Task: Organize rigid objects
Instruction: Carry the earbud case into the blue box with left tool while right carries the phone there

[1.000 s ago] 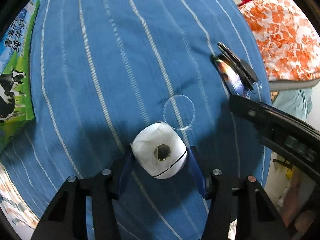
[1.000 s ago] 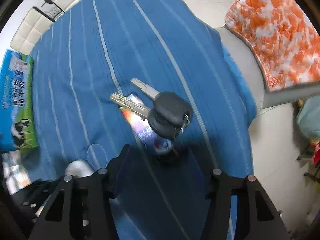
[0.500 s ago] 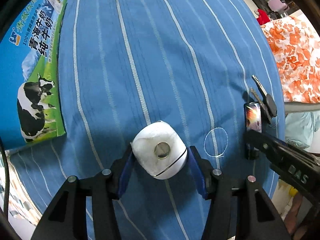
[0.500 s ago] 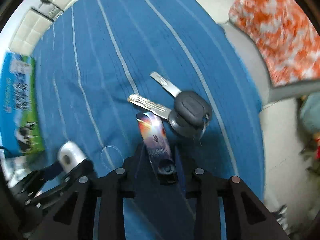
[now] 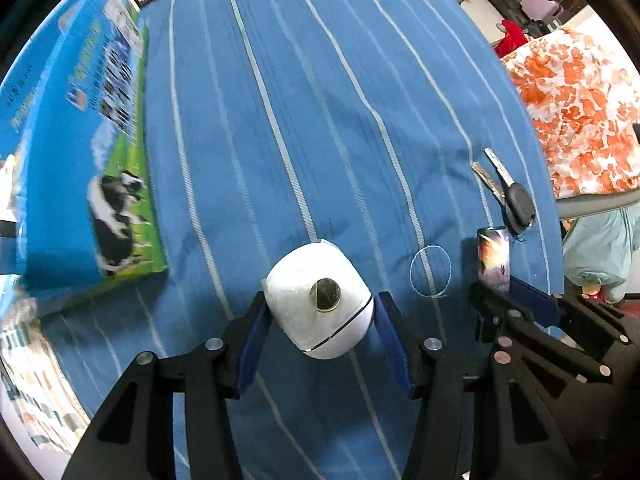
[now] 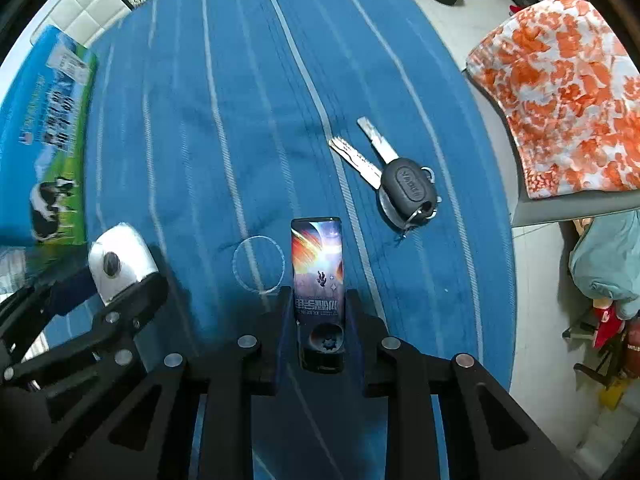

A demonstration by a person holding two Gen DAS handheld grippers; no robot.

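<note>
Left wrist view: left gripper (image 5: 320, 316) clamped on a white, rounded, glossy device (image 5: 318, 304) with a dark round lens, held between blue pads over the blue striped cloth (image 5: 280, 120). Milk carton (image 5: 80, 152) far left; keys (image 5: 510, 192) ahead right.

Right wrist view: right gripper (image 6: 320, 312), jaws closing, pads pressing a slim lighter (image 6: 318, 268) with glossy space print. Thin clear ring (image 6: 258, 264) just left; black-headed metal keys (image 6: 396, 176) ahead right.
</note>
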